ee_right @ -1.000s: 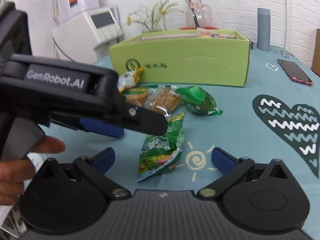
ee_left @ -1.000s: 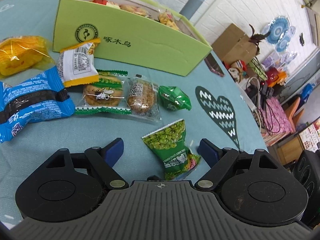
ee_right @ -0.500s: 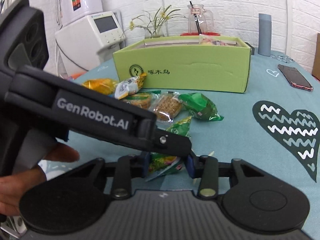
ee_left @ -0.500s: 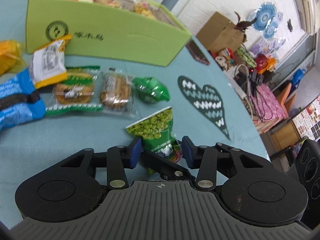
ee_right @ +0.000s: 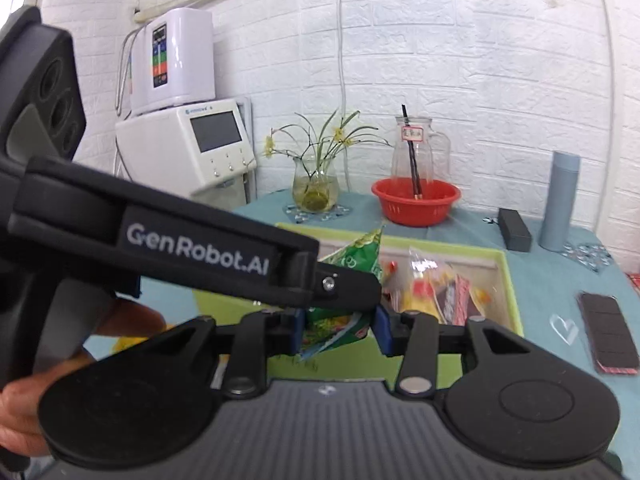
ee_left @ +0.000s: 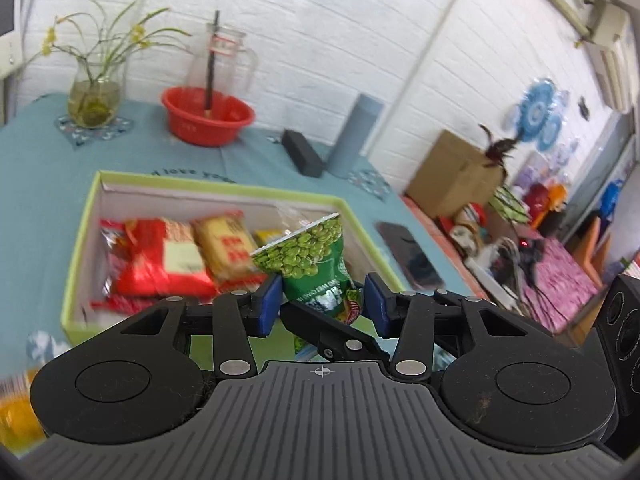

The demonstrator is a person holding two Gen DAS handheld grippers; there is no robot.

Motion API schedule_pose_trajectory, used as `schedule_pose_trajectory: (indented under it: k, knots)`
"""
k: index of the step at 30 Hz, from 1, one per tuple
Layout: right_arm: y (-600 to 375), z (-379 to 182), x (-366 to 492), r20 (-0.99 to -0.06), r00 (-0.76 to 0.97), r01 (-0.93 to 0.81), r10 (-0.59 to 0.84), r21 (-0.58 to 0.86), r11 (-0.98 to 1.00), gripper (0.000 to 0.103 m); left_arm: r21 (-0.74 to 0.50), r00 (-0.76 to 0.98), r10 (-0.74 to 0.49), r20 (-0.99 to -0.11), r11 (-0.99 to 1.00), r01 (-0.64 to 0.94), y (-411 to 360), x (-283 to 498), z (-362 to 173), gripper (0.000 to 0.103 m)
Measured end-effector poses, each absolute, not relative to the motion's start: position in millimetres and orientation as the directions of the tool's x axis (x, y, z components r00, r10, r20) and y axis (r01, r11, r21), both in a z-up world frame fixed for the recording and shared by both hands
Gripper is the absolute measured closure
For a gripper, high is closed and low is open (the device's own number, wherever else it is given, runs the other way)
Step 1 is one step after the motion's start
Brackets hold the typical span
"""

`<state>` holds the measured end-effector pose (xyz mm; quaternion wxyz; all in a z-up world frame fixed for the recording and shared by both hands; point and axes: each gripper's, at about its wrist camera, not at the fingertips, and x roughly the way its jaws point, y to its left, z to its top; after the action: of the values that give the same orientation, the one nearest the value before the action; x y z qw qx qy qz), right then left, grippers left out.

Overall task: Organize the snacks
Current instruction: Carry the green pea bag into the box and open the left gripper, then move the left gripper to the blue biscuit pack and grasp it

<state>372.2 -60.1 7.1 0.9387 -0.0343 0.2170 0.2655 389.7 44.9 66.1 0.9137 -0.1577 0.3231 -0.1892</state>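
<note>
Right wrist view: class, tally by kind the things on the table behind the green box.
Vase: 1
Jug: 1
Basin: 1
Case: 1
Bottle: 1
Total: 5

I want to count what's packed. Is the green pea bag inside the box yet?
Not yet. The pea bag is pinched between both grippers, left gripper and right gripper, up in the air over the open green box.

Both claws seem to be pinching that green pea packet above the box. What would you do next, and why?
Probably ease the green pea packet a little further forward and lower it before letting go. The left gripper and right gripper both clamp it, above the near edge of the green box, which already holds snacks. Released here, it might catch the near wall.
</note>
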Motion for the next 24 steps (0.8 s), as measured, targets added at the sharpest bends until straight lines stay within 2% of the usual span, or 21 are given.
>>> schedule_pose_trajectory:
  k: [5,6,7,8,9,11,12,13,18,24]
  knots:
    - [-31.0,-11.2,421.3,-0.493,0.699,-0.558,0.518,0.078,0.826,0.054,-0.395,0.716,-0.379,-0.586,0.905,0.156,73.5,428.7,41.9,0.078]
    - [-27.7,-15.0,424.8,-0.498,0.689,-0.566,0.526,0.082,0.820,0.052,-0.398,0.713,-0.375,-0.592,0.906,0.146,79.1,430.6,37.0,0.075]
    - [-25.1,-16.3,427.6,-0.498,0.684,-0.573,0.533,0.085,0.815,0.043,-0.399,0.712,-0.373,-0.596,0.906,0.140,83.8,431.4,34.0,0.073]
    - [-25.1,-17.0,426.5,-0.489,0.686,-0.571,0.538,0.095,0.815,0.037,-0.408,0.714,-0.376,-0.591,0.903,0.137,88.7,430.2,32.4,0.069]
    - [-25.7,-15.7,424.8,-0.483,0.691,-0.569,0.537,0.094,0.817,0.036,-0.429,0.718,-0.390,-0.576,0.892,0.140,94.0,426.7,33.5,0.058]
    - [-34.2,-8.0,412.2,-0.452,0.702,-0.572,0.550,0.103,0.814,0.033,-0.453,0.743,-0.396,-0.539,0.880,0.141,101.4,415.4,41.5,0.045]
    - [-39.7,-2.4,404.4,-0.435,0.715,-0.564,0.546,0.102,0.820,0.030,-0.452,0.759,-0.391,-0.520,0.880,0.144,103.4,408.4,47.4,0.043]
    - [-45.9,3.3,393.5,-0.415,0.735,-0.552,0.537,0.096,0.829,0.020,-0.446,0.777,-0.384,-0.499,0.882,0.150,103.7,398.1,56.4,0.043]
    - [-74.9,13.0,330.1,-0.369,0.776,-0.528,0.512,0.067,0.847,0.018,-0.408,0.821,-0.368,-0.436,0.894,0.185,111.7,343.3,75.9,0.033]
    - [-68.8,-28.9,279.7,-0.449,0.707,-0.541,0.547,0.156,0.827,0.018,-0.371,0.831,-0.243,-0.500,0.927,0.048,146.1,286.4,47.3,0.033]
